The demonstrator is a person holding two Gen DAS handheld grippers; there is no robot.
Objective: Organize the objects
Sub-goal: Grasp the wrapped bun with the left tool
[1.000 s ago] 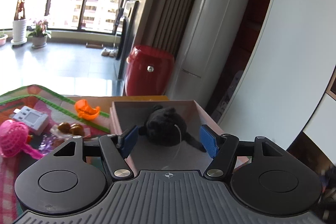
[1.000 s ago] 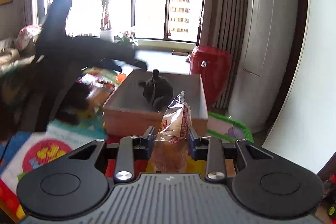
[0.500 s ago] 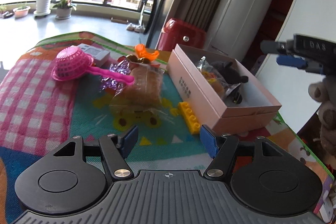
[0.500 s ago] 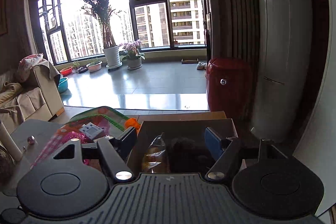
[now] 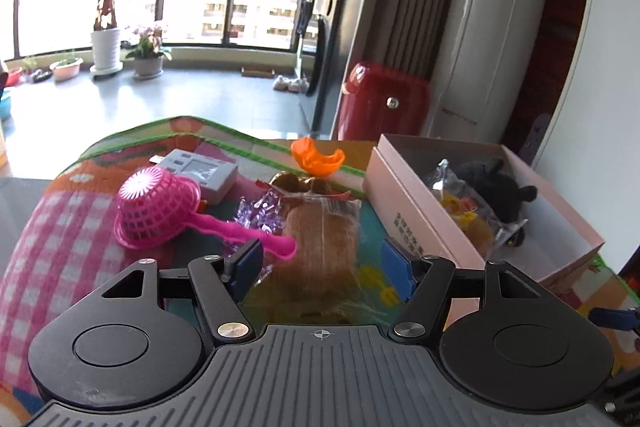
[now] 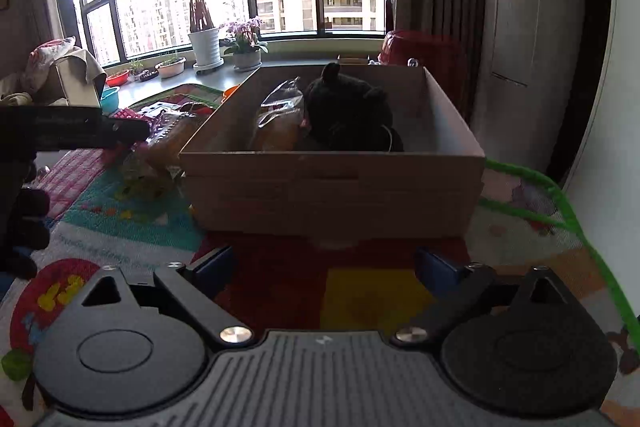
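Since a second ago the right tool [image 6: 324,267] has let go of its bagged snack [image 6: 280,123], which now lies in the pink box [image 6: 332,183] just ahead of it beside the black plush toy [image 6: 346,115], and its jaws stand apart and empty. The left tool [image 5: 322,263] has swung from the box to the bagged bread [image 5: 320,235] on the table mat [image 5: 60,227], its jaws apart on either side. This looks like the approach for the next pick: settle lower, close gently on the soft bag, and clear the pink strainer [image 5: 160,207] handle at its left finger.
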